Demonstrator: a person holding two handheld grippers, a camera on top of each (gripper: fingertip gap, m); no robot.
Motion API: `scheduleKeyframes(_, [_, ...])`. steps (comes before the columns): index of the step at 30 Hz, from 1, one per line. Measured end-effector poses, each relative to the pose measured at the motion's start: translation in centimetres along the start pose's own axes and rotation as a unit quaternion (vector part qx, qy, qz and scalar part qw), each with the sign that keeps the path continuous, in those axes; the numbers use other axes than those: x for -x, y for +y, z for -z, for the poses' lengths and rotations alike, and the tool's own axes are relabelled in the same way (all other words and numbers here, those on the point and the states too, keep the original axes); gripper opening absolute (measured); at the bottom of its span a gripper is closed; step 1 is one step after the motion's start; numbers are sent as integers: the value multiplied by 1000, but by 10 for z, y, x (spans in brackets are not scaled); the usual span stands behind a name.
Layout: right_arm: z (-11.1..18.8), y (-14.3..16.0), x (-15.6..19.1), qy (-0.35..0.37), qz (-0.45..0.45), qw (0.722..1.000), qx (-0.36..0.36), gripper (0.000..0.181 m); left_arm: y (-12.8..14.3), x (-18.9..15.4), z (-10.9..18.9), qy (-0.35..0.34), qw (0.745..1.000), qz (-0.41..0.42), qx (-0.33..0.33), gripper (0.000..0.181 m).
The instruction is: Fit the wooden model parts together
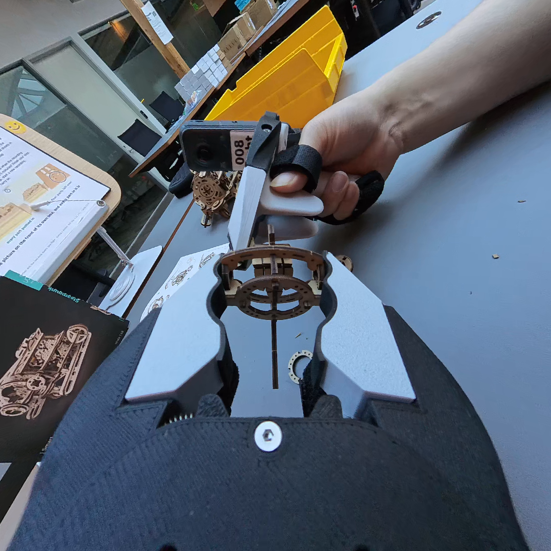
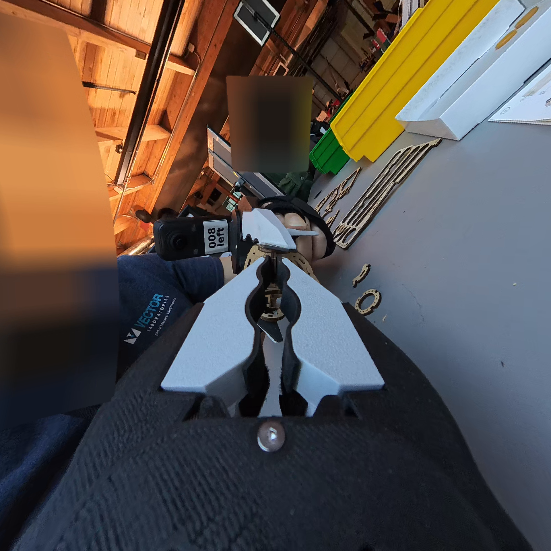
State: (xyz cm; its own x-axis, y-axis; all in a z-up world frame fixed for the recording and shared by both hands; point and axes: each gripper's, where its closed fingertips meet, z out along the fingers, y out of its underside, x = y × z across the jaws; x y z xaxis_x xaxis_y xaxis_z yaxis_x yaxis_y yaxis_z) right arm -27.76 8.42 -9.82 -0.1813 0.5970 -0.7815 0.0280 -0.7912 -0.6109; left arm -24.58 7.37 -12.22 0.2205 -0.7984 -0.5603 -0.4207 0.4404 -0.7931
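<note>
A wooden wheel assembly (image 1: 272, 293), two brown rings on a thin axle (image 1: 273, 351), is held above the grey table (image 1: 447, 298). My left gripper (image 1: 272, 267) is shut on the assembly's sides, with one fingertip on each side of the rings. My right gripper (image 2: 273, 261) comes from the far side, and its jaws are nearly closed on the axle's end (image 2: 272, 262). It also shows in the left wrist view (image 1: 265, 235), held by a hand (image 1: 351, 149) and gripping the axle's top just above the rings. The left gripper also shows in the right wrist view (image 2: 265, 238).
A loose toothed ring (image 1: 299, 365) lies on the table and shows in the right wrist view (image 2: 368, 301) beside a small piece (image 2: 361, 275). Emptied wooden sheets (image 2: 384, 190), yellow bins (image 1: 286, 77), a white box (image 2: 477, 83), another wooden assembly (image 1: 213, 193), instruction sheets (image 1: 179, 277) and a black box (image 1: 44, 357) surround the work. The grippers are tip to tip, or close to it.
</note>
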Motion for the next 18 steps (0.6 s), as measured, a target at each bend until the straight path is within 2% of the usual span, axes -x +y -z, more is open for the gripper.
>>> scheduleKeyframes(9, [0, -1, -2, -6, -19, 1000, -22, 0, 4, 2, -1, -15, 999, -25, 15, 61])
scheduleKeyframes(15, [1, 4, -1, 0, 4, 1000, 21, 0, 4, -4, 0, 0, 999, -33, 14, 61])
scheduleKeyframes(18, [1, 4, 0, -8, -5, 1000, 19, 0, 3, -4, 1, 2, 999, -34, 13, 61])
